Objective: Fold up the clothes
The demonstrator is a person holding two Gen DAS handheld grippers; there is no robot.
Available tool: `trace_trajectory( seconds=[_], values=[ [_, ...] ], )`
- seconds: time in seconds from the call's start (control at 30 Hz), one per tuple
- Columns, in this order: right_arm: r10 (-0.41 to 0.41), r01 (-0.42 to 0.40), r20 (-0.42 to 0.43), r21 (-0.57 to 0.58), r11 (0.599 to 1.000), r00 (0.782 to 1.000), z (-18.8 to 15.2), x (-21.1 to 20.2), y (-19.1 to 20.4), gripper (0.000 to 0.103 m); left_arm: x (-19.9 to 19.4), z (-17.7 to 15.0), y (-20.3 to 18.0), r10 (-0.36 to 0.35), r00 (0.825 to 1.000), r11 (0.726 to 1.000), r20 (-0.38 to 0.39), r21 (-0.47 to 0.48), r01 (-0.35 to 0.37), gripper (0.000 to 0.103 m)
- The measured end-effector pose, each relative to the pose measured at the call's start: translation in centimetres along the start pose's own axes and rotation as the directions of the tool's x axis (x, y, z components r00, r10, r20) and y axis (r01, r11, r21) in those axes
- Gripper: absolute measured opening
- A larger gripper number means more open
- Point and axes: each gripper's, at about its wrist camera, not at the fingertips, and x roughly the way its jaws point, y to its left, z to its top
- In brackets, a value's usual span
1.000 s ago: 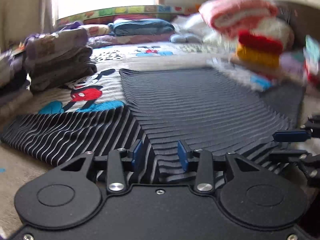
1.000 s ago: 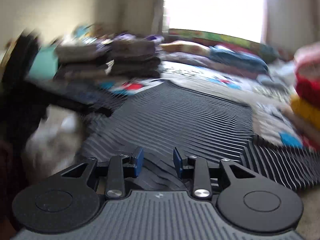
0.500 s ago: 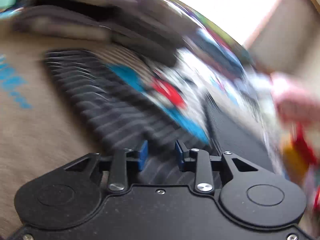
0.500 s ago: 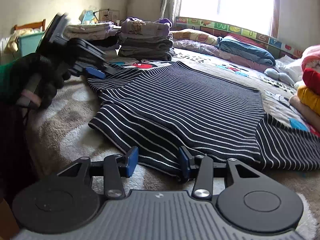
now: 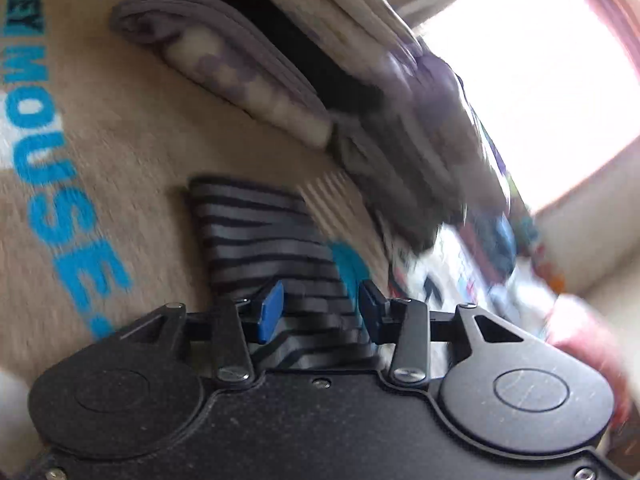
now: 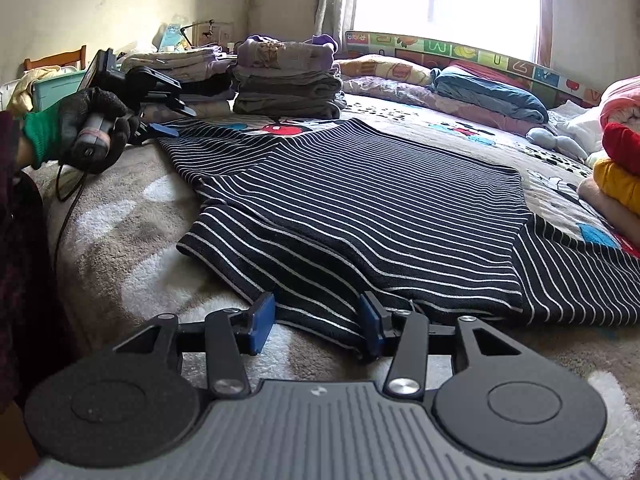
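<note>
Folding the striped shirt on the blanket, my left gripper opens around its sleeve, my right gripper spread at the hem, so next I pinch both.

Clearance inventory, as I saw it from the wrist cameras.

Near left: bare blanket ran open beside the striped shirt; I had passage there.

Far left: the left gripper, in a gloved hand, sat at the shirt's sleeve end, jaws opening with striped cloth between them; it blocked that corner.

Behind it: folded stack and a second pile walled the far side.

Right: bright folded bundle crowded the edge.

Far end: pillows closed it off.

Near edge: my right gripper straddled the shirt's hem.
</note>
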Motion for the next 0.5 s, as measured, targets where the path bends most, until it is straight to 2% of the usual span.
trace_trajectory(
  seconds=[0.07,0.17,0.2,0.27,0.3,0.43,0.5],
  values=[
    [0.0,0.0,0.001,0.003,1.0,1.0,0.0,0.0,0.0,0.048,0.4,0.7,-0.3,-0.066,0.997,0.998,-0.033,-0.017,0.066,0.041],
    [0.001,-0.001,0.001,0.009,1.0,1.0,-0.1,0.1,0.0,0.049,1.5,0.9,-1.4,-0.157,0.979,0.987,-0.133,-0.008,0.158,0.054],
    [0.002,-0.002,0.001,0.011,1.0,1.0,-0.1,0.1,-0.1,0.049,2.6,0.8,-1.5,-0.153,0.97,0.988,-0.187,-0.011,0.154,0.061],
    [0.005,-0.005,0.001,0.016,1.0,1.0,0.0,0.1,-0.1,0.05,4.7,0.7,-1.7,-0.114,0.954,0.993,-0.278,0.008,0.121,0.062],
    [0.006,-0.006,0.002,0.017,1.0,1.0,0.0,0.2,-0.1,0.05,5.5,0.8,-2.1,-0.101,0.953,0.992,-0.286,0.044,0.118,0.062],
    [0.008,-0.008,0.002,0.019,1.0,1.0,0.0,0.2,-0.2,0.051,7.2,2.2,-2.3,-0.161,0.96,0.982,-0.231,0.058,0.178,0.063],
    [0.01,-0.011,0.003,0.018,1.0,1.0,0.0,0.2,-0.3,0.051,7.0,3.0,-1.3,-0.183,0.959,0.982,-0.214,-0.006,0.187,0.063]
  ],
)
